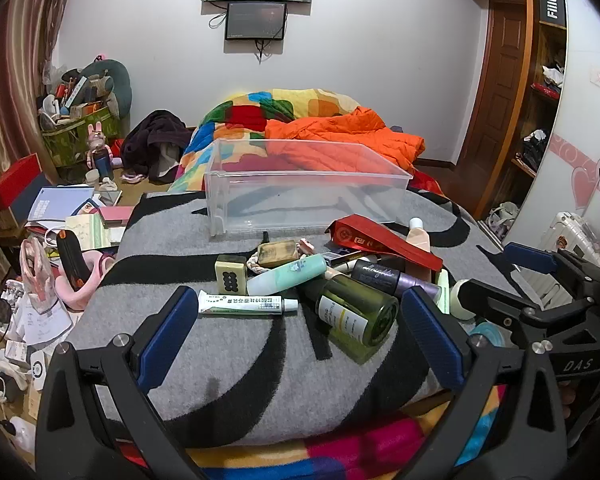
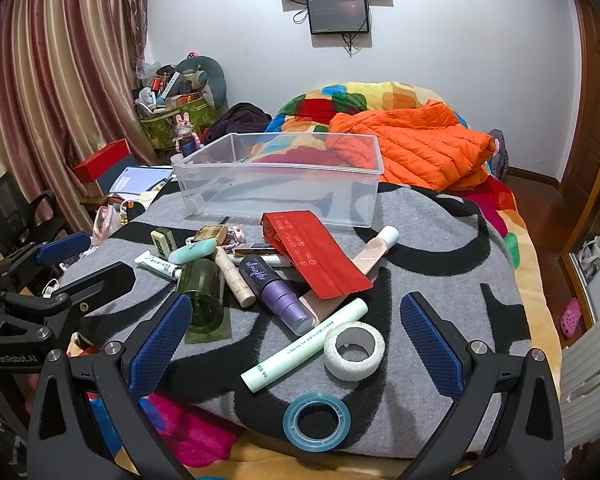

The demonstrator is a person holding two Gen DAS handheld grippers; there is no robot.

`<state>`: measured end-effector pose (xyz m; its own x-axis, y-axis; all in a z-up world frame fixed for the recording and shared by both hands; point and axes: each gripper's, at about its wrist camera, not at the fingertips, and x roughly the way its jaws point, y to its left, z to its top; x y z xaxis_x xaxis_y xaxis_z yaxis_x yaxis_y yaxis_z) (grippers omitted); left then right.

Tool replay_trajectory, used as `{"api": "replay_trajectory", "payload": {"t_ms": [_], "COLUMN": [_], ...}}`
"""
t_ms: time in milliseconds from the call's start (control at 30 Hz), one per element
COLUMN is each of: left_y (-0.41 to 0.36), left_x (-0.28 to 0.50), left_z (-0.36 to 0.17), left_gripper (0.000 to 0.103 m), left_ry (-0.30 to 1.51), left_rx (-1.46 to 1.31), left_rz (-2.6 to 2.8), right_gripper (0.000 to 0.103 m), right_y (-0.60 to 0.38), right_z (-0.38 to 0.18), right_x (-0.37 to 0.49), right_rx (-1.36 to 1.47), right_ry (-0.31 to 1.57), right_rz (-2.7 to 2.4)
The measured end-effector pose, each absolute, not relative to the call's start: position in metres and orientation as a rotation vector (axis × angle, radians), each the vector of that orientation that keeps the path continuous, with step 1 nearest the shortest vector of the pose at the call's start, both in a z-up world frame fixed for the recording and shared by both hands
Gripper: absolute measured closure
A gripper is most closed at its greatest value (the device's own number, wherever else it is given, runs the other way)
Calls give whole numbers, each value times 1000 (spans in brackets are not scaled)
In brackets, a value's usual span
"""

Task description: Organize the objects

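A clear plastic bin [image 1: 306, 184] [image 2: 280, 184] stands empty on the grey and black blanket [image 1: 240, 364]. In front of it lies a pile of small items: a green bottle [image 1: 358, 314] [image 2: 202, 294], a white ointment tube [image 1: 246, 305], a purple spray bottle [image 2: 274, 290], a red packet [image 2: 316, 256], a pale green tube [image 2: 304, 346], a white tape roll [image 2: 354, 350] and a blue tape roll [image 2: 316, 420]. My left gripper [image 1: 296, 336] is open and empty, near the ointment tube and green bottle. My right gripper [image 2: 296, 344] is open and empty over the tubes and tape rolls.
An orange jacket [image 1: 340, 136] and a colourful quilt [image 1: 260, 112] lie behind the bin. Books, boxes and clutter [image 1: 60, 216] cover the floor to the left. A wardrobe [image 1: 540, 100] stands on the right, curtains [image 2: 60, 80] on the left.
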<state>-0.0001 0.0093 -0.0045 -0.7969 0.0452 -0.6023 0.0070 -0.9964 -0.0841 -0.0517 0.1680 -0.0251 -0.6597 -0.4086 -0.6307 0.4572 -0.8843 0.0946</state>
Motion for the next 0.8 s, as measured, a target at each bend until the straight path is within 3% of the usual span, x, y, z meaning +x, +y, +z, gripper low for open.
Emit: {"api": "replay_trajectory", "payload": {"t_ms": [800], "left_y": [5], "left_x": [0], "left_z": [-6], "left_gripper": [0], "left_ry": [-187], "left_rx": [-1018], "left_rz": [2920], "right_gripper": [0], "right_y": [170], "right_z": [-24], "right_x": [-52], "right_rx": [928], "right_ry": [95], "right_rz": [-2489]}}
